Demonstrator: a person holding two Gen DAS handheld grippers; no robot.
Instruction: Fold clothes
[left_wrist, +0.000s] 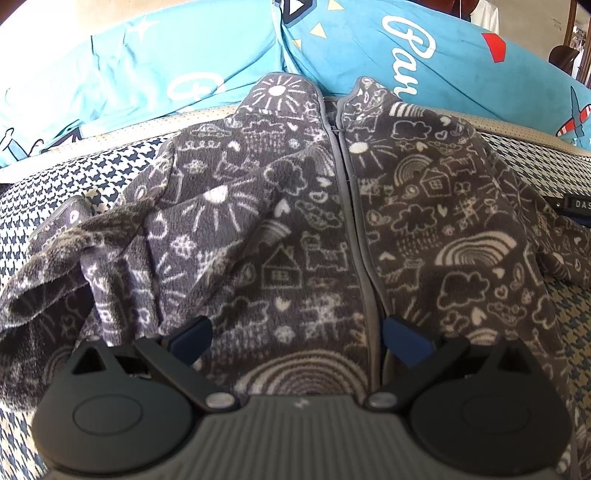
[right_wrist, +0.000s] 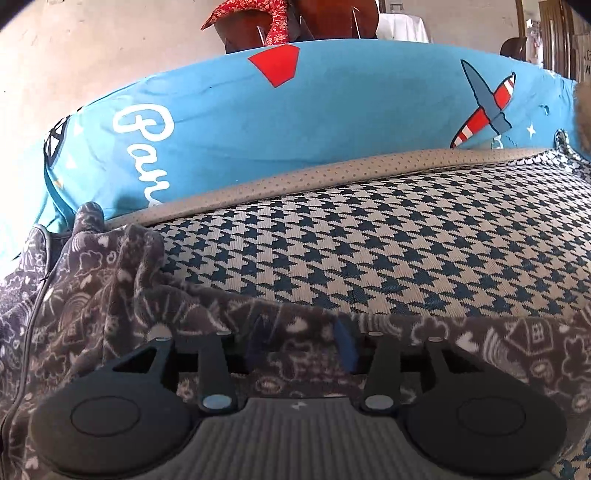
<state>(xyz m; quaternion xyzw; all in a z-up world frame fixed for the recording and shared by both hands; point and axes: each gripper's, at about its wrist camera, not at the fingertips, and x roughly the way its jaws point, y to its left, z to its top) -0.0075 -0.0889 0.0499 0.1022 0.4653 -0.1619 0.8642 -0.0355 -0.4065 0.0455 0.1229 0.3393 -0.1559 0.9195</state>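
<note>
Now the doodle-print fleece jacket (left_wrist: 332, 206) lies zipped on the houndstooth bed (right_wrist: 369, 251), collar toward the blue pillows (left_wrist: 461, 62). Left gripper (left_wrist: 297, 338) hovers over it, jaws spread; right gripper (right_wrist: 299, 345) seemingly pinches its sleeve (right_wrist: 480, 343).

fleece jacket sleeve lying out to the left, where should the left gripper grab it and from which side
Likely best at the cuff end of the sleeve, coming in from the left, outer side. The sleeve sprawls crumpled away from the fleece jacket body onto the houndstooth cover, so its open end is free to pinch and fold inward toward the zip. The left gripper hangs open over the hem.
</note>
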